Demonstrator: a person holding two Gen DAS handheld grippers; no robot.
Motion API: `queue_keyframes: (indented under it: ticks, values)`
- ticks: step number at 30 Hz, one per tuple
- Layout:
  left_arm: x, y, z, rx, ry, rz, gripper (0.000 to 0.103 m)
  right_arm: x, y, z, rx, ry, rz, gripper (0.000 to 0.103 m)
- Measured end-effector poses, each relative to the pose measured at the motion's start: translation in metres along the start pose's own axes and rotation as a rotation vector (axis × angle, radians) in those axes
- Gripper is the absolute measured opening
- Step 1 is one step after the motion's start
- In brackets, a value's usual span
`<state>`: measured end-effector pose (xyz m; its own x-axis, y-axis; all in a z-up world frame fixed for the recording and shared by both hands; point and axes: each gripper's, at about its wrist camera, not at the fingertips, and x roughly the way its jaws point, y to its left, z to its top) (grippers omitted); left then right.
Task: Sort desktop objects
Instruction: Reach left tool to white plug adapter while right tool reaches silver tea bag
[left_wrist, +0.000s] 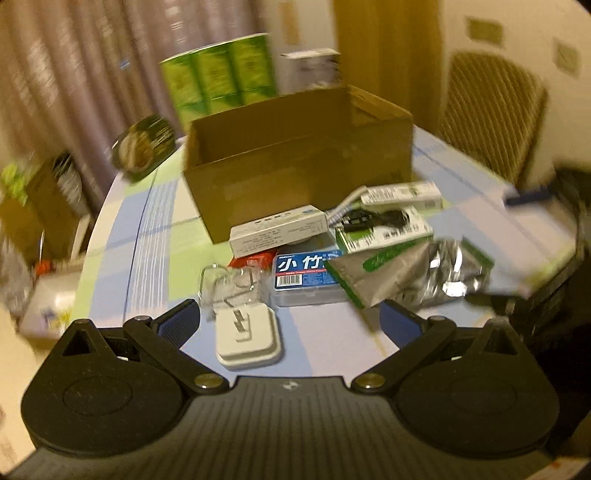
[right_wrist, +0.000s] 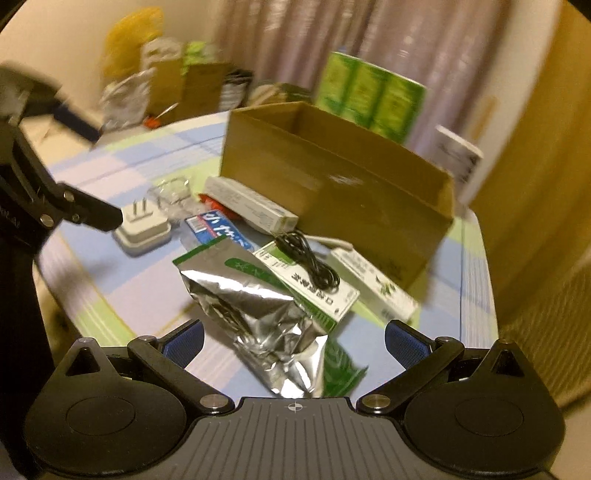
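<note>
Centrally, a white plug adapter (left_wrist: 248, 338) lies prongs-up on the table (left_wrist: 122, 229), between the spread, empty jaws of the left gripper (left_wrist: 290, 325). At its 12 o'clock sits a clear plastic wrapper (left_wrist: 231, 288); at 1 o'clock, a blue-labelled case (left_wrist: 306, 277) with a white carton (left_wrist: 279, 230) behind it. A foil pouch (right_wrist: 255, 314) lies between the spread, empty jaws of the right gripper (right_wrist: 293, 341); at its 1 o'clock a black cable (right_wrist: 312, 264) rests coiled on a green-and-white box (right_wrist: 332, 295). An open cardboard box (left_wrist: 295, 162) stands at 12 o'clock, the likely destination. Both views are blurred.

Risks, as judged: the pouch is crumpled and slick, so a shallow pinch may slip; its far end overlaps the green-and-white box, so lifting could shift that box and spill the cable. Closing on the adapter may snag the wrapper.
</note>
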<state>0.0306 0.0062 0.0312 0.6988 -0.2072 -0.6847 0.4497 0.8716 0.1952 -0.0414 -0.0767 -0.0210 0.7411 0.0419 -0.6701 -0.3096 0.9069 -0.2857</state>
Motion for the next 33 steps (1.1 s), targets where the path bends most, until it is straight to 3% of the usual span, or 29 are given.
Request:
queue_keyframes:
  ticks: [9,13,19,22,29,33]
  values:
    - [0.022,0.009,-0.002,0.312,0.048,-0.086,0.102,0.034,0.011,0.004,-0.417,0.088,0.123,0.101]
    - [0.037,0.014,-0.003,0.402,0.1,-0.147,0.102,0.049,0.016,-0.002,-0.521,0.126,0.153,0.101]
    - [0.066,0.022,-0.007,0.496,0.17,-0.175,0.102,0.067,0.016,-0.006,-0.614,0.147,0.172,0.101]
    - [0.081,0.033,-0.009,0.512,0.213,-0.194,0.102,0.075,0.011,-0.003,-0.63,0.157,0.177,0.101]
    - [0.11,0.055,-0.004,0.387,0.303,-0.279,0.098,0.088,0.007,0.0,-0.724,0.175,0.221,0.101]
    - [0.118,0.047,-0.007,0.514,0.291,-0.294,0.094,0.093,0.003,0.002,-0.758,0.19,0.269,0.1]
